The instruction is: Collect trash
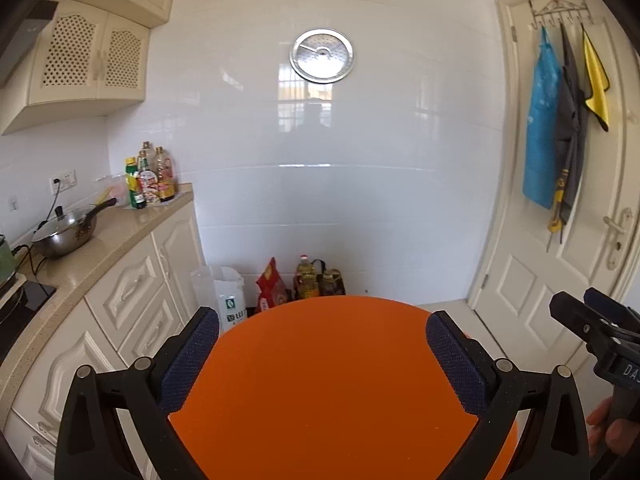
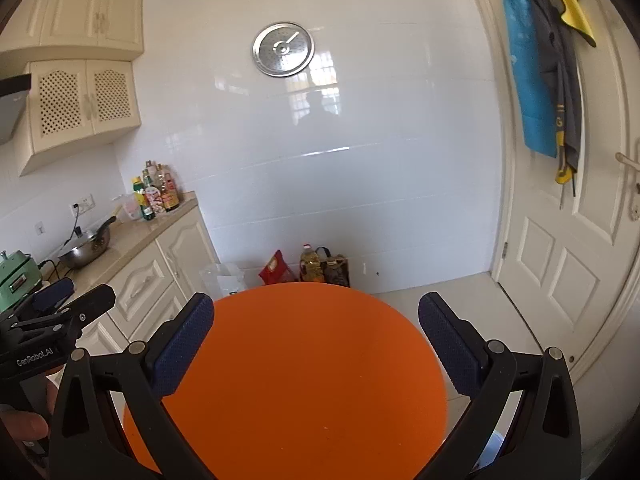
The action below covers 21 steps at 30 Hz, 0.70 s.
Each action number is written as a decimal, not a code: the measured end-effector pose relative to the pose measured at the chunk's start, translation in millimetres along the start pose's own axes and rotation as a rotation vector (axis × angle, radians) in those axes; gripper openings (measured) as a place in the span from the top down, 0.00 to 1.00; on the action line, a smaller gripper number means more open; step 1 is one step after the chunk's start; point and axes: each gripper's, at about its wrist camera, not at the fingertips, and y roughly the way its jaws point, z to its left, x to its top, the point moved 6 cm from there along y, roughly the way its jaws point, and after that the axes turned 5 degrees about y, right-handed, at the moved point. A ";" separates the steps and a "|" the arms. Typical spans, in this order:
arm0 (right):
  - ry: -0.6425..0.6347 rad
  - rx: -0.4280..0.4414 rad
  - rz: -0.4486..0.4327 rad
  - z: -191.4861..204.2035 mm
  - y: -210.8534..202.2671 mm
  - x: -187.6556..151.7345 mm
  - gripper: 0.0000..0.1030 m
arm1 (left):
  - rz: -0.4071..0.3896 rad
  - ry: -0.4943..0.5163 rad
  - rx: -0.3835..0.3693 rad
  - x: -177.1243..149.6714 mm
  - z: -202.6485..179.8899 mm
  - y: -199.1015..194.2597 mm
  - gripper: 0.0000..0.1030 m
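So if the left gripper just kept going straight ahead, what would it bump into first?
Probably the white tiled wall. The left gripper is open above the orange round surface and seems aimed over it, though depth is hard to judge.

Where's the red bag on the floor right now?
In both wrist views the red bag stands on the floor against the white tiled wall, behind the round orange table, between a white plastic bag and a yellow oil bottle.
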 end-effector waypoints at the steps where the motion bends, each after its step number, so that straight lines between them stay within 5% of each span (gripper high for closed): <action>1: -0.009 0.012 -0.005 9.9 0.0 0.8 0.00 | -0.010 -0.008 0.020 -2.9 7.1 -10.5 0.01; 12: -0.091 0.014 -0.045 63.4 -5.7 4.8 0.00 | -0.052 -0.036 0.091 -27.3 -5.5 -70.4 0.01; 21: -0.114 -0.020 -0.066 73.1 -16.7 1.1 0.00 | -0.092 -0.024 0.127 -20.7 -5.1 -80.4 0.01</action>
